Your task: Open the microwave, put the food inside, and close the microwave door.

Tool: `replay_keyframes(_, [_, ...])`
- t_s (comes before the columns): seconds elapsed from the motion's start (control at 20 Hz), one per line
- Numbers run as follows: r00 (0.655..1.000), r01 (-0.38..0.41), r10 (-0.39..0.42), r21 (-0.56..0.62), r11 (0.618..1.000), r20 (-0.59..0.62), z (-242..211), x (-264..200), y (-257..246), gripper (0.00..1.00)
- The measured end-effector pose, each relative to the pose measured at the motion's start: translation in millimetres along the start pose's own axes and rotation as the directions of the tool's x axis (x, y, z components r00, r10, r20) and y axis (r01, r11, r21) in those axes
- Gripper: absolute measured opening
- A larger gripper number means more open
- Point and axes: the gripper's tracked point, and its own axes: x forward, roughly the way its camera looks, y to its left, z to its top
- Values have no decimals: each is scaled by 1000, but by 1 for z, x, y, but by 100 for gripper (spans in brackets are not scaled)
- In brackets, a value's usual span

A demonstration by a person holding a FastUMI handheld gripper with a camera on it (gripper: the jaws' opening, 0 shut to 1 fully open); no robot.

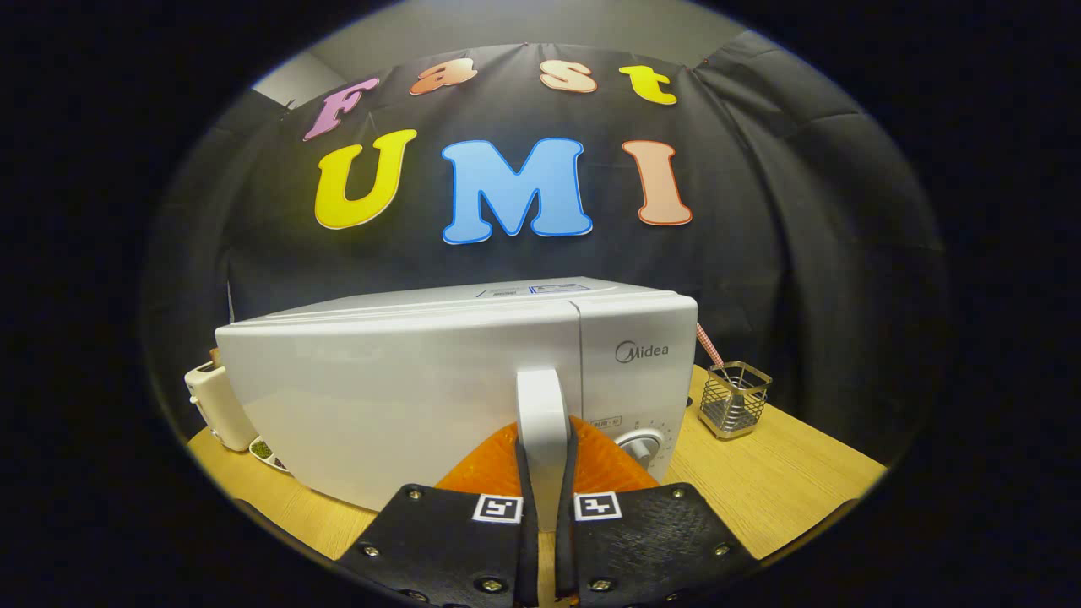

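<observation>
Gripper view shows the white microwave (439, 388) on the wooden tabletop (785, 490), its door handle (541, 422) clenched between the tongs (545, 473), with a toaster (215, 401) left and a wire basket (735, 399) right.

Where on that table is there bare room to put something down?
Bare wood lies right of the microwave, around and in front of the wire basket. Left is crowded: toaster, small dish. The gripper is shut on the door handle.
</observation>
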Motion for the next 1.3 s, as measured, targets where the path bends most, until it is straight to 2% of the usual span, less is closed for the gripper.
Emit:
replay_keyframes(0.25, [1000, 13, -13, -26, 1000, 10, -2, -32, 1, 8])
replay_keyframes(0.4, [1000, -15, 15, 3, 1000, -9, -8, -51, 8, 8])
replay_keyframes(0.5, [999, -48, 48, 3, 999, -10, -9, -68, 13, 9])
replay_keyframes(0.55, [997, -75, 75, 12, 997, -7, -11, -75, 17, 20])
replay_keyframes(0.75, [984, -180, 180, 9, 984, -15, -18, -105, 29, 29])
replay_keyframes(0.9, [968, -250, 251, -25, 968, 2, -21, -129, 41, 29])
replay_keyframes(0.95, [965, -263, 264, -49, 964, 12, -22, -138, 43, 35])
replay_keyframes(1.1, [951, -303, 308, -120, 945, 27, -27, -160, 55, 36])
replay_keyframes(1.3, [914, -401, 404, -76, 913, 30, -34, -198, 76, 36])
